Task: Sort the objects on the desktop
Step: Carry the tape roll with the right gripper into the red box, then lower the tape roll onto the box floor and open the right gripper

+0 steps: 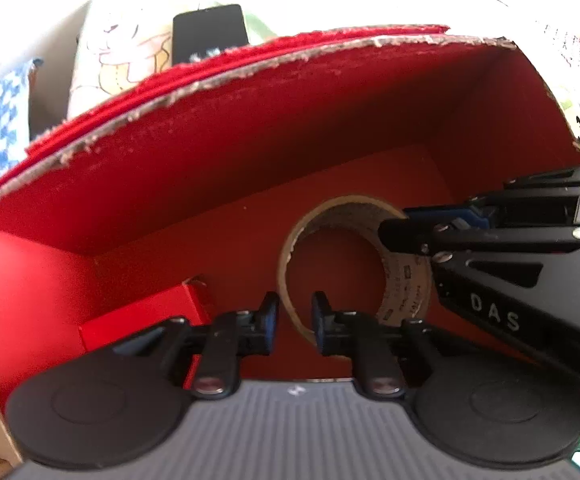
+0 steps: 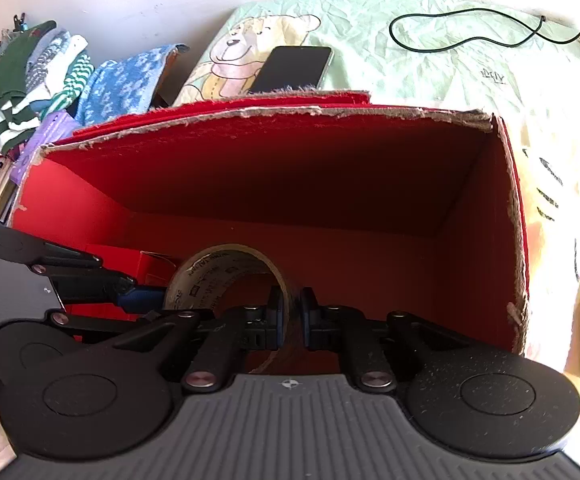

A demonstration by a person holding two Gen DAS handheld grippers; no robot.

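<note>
A roll of brown tape [image 1: 406, 288] [image 2: 209, 276] stands on edge on the floor of a red cardboard box [image 1: 249, 120] [image 2: 290, 152]. My left gripper [image 1: 294, 318] [image 2: 149, 300] straddles the roll's near wall; a gap shows on each side of the wall, so it is open. My right gripper [image 2: 292, 316] reaches in from the right in the left wrist view and is shut on the roll's far wall [image 1: 406, 224]. Both grippers point steeply down into the box.
A small red carton [image 1: 145, 316] [image 2: 149, 268] lies in the box's left corner. Behind the box, a black phone [image 1: 209, 32] [image 2: 294, 68] and a black cable [image 2: 470, 28] lie on a green bear-print cloth [image 2: 410, 52]. Folded clothes [image 2: 37, 76] are piled at the left.
</note>
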